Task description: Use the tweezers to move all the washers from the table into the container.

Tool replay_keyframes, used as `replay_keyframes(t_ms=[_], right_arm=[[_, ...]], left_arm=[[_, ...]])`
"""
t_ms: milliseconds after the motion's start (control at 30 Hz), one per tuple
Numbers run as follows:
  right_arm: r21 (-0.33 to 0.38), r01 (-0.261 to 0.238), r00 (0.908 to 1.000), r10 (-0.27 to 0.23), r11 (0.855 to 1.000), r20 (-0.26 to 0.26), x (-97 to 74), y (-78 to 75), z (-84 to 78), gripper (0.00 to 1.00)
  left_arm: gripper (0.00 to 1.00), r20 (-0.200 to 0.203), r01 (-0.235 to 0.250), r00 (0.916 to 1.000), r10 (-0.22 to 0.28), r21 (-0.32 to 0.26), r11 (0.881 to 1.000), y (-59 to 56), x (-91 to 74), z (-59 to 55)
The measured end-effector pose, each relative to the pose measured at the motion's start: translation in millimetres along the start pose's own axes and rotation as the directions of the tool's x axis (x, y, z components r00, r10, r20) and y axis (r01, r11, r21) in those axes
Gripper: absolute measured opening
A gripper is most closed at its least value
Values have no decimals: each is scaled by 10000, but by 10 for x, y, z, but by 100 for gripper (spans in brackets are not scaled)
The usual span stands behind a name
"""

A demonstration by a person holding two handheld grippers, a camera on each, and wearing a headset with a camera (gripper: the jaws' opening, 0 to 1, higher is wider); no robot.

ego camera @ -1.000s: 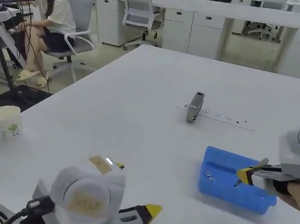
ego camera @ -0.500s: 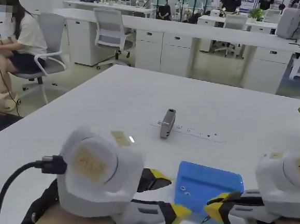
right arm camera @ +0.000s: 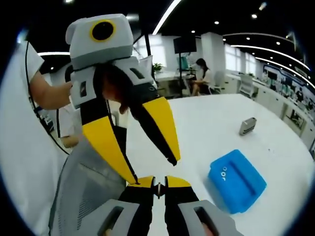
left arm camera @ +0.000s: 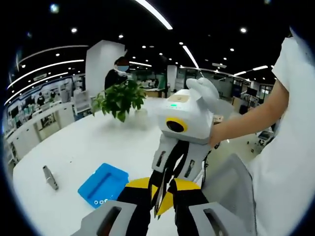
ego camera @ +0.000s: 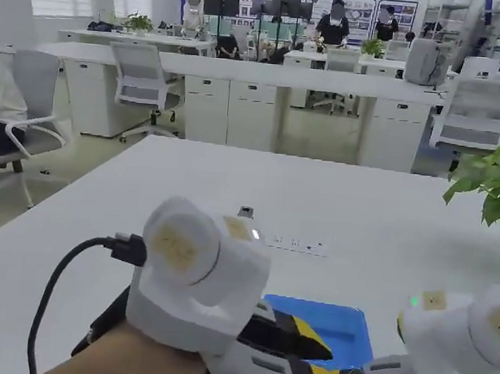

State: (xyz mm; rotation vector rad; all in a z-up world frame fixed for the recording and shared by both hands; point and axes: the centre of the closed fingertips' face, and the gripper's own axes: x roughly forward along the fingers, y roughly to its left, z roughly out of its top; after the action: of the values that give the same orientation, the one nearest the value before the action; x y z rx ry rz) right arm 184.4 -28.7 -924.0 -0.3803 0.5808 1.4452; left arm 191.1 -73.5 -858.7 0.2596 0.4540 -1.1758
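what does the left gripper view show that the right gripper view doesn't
Left gripper view: a potted plant and the right gripper, shut on the tweezers. Right gripper view: the left gripper, jaws open, and a seated person. Both: the blue container with washers and a grey block on the white table.

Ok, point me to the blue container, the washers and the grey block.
blue container point(right arm camera: 243, 188), right gripper view, bare part of its floor
washers point(right arm camera: 224, 170), right gripper view, middle of the cluster inside the container
grey block point(right arm camera: 247, 126), right gripper view, its broad face
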Motion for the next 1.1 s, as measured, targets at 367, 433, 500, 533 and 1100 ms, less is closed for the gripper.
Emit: replay_keyframes(t_ms=[367,433,500,533,1100], right_arm=[[-673,-702,9955,657,9953,-678,54,191,-129,3],[-755,-752,9940,687,9943,-848,61,206,-171,3],[-682,-741,9943,685,9949,-815,68,213,-188,3],[-615,-804,9943,757,9949,-751,74,233,-187,3],[-551,-401,9969,362,9977,-693,120,183,-299,15]], left_arm=[[6,-554,1168,9919,-1141,482,9920,-227,134,-106],[5,-625,1246,9906,-1216,462,9911,-246,157,-139],[1,-582,1254,9907,-1230,400,9913,-258,175,-165],[0,-498,1237,9913,-1214,445,9913,-260,173,-172],[0,-838,1691,9836,-1597,1206,9782,-228,62,-111]])
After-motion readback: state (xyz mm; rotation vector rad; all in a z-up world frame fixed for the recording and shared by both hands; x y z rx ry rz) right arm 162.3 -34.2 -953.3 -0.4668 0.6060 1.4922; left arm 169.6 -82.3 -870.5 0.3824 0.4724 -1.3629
